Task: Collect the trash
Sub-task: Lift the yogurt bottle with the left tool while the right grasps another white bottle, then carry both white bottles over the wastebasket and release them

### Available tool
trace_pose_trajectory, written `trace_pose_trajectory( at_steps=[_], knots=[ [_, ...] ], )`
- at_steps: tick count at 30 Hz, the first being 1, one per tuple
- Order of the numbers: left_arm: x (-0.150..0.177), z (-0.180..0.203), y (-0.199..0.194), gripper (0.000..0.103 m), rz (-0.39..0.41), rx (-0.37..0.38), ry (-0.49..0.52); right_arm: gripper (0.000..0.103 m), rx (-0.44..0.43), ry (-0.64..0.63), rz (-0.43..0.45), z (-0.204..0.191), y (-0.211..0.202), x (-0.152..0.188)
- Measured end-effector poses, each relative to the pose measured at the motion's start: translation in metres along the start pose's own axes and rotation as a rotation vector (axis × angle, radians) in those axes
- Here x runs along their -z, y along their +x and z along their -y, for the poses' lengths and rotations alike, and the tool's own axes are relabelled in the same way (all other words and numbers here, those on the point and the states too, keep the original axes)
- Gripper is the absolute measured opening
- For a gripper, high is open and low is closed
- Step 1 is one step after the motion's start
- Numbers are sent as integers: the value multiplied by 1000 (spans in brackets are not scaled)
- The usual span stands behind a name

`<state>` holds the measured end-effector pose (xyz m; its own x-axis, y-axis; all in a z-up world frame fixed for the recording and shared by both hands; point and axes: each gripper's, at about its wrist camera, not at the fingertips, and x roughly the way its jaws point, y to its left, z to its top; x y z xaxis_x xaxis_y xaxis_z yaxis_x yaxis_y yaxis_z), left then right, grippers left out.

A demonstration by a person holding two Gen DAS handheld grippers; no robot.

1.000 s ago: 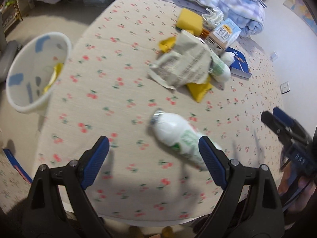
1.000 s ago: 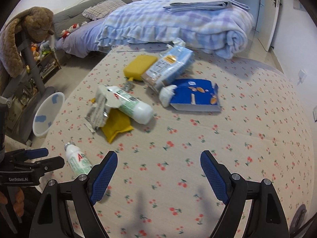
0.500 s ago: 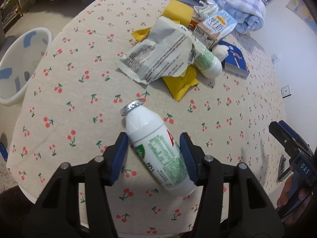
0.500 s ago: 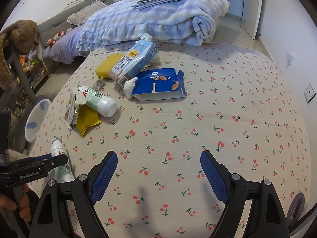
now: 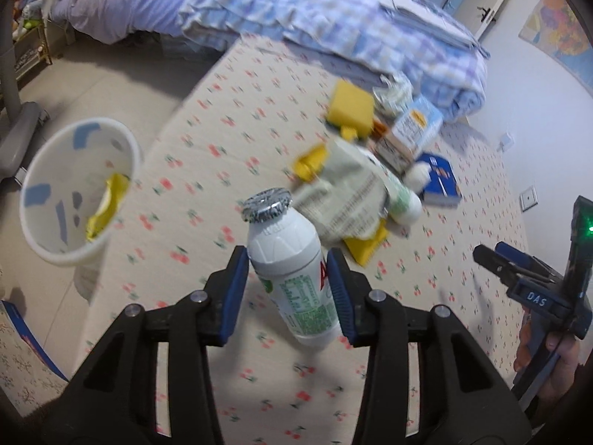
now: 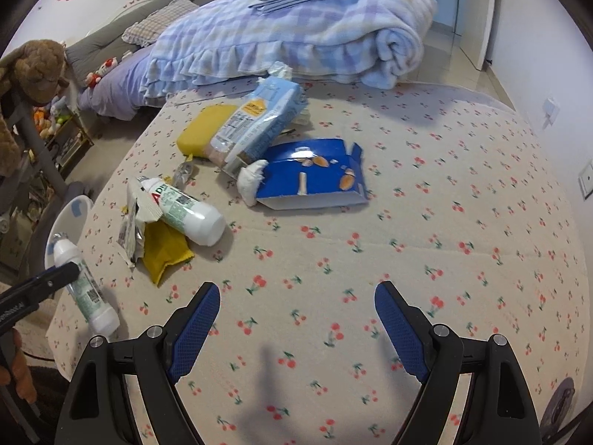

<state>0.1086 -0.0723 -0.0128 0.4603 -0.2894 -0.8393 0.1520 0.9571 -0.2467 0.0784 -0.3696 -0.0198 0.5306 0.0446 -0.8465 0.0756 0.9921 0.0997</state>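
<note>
Near the table's left edge, the left gripper (image 5: 287,289), jaws just closed, lifts a white bottle (image 5: 292,278) toward the bin (image 5: 79,193) beside it, where it must be dropped, while the right gripper (image 6: 296,328) hovers wide open and empty.

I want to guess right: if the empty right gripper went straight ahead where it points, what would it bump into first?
Probably just the bare cherry-print tablecloth. The right gripper points down at it, short of the blue box.

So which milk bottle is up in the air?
The small bottle pinched in the left claw. The other bottle lies under paper on the table.
</note>
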Motion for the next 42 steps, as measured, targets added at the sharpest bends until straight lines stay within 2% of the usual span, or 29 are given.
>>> trace_pose_trajectory(
  at_steps=[7, 14, 20, 24, 26, 30, 33, 42],
  knots=[
    [-17, -29, -8, 45, 38, -11, -26, 87, -34, -128, -11, -45, 22, -21],
    [-27, -46, -11, 45, 48, -3, -57, 84, -10, -242, -42, -86, 51, -38],
    [-31, -58, -14, 45, 60, -20, -64, 72, -15, -281, -76, -107, 76, -45],
    [-31, -67, -15, 45, 55, -19, -76, 50, -29, -289, -94, -108, 84, -47],
    [-31, -69, -16, 45, 55, -18, -80, 49, -45, -271, -100, -106, 85, -48],
    [-32, -72, -21, 45, 65, -12, -88, 46, -71, -206, -99, -92, 74, -47],
    [-33, -74, -27, 45, 78, -7, -98, 44, -96, -155, -66, -80, 54, -44],
    [-36, -79, -47, 45, 147, -6, -102, 42, -149, -105, 82, -69, -13, -43]
  ],
)
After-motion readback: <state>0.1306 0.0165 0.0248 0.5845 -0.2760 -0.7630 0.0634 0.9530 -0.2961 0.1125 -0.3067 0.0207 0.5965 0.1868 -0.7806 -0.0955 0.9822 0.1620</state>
